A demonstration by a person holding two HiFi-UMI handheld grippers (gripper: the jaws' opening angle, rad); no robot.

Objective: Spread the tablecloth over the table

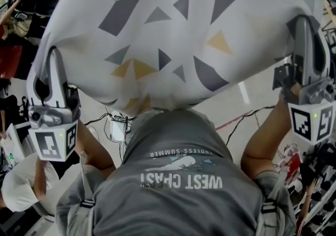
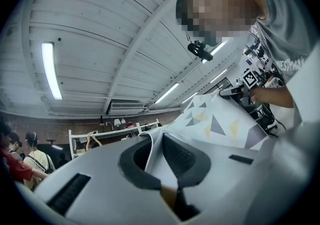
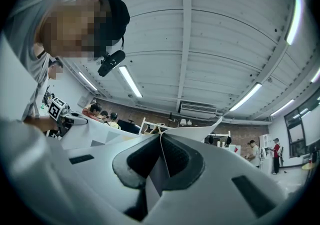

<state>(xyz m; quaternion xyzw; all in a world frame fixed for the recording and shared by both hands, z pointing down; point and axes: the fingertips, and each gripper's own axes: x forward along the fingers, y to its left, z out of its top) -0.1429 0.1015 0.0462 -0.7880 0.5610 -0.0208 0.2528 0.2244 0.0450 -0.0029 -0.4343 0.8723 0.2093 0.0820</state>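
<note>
The left tool (image 1: 52,54) and right tool (image 1: 307,22) each pinched an edge of the tablecloth (image 1: 173,30) stretched between them, so lowering both together, cloth taut, seemed best.

White panelled ceiling (image 3: 200,29) with beams, rows of fluorescent tube lights (image 2: 48,69). Far brick wall (image 3: 240,131) with an AC unit (image 3: 198,108) mounted high. White shelving frame (image 2: 107,133) stands before that wall. Window (image 3: 302,119) on one side. Pale floor (image 1: 260,98), black cable (image 1: 252,113) and red line (image 1: 231,122) across it.
</note>
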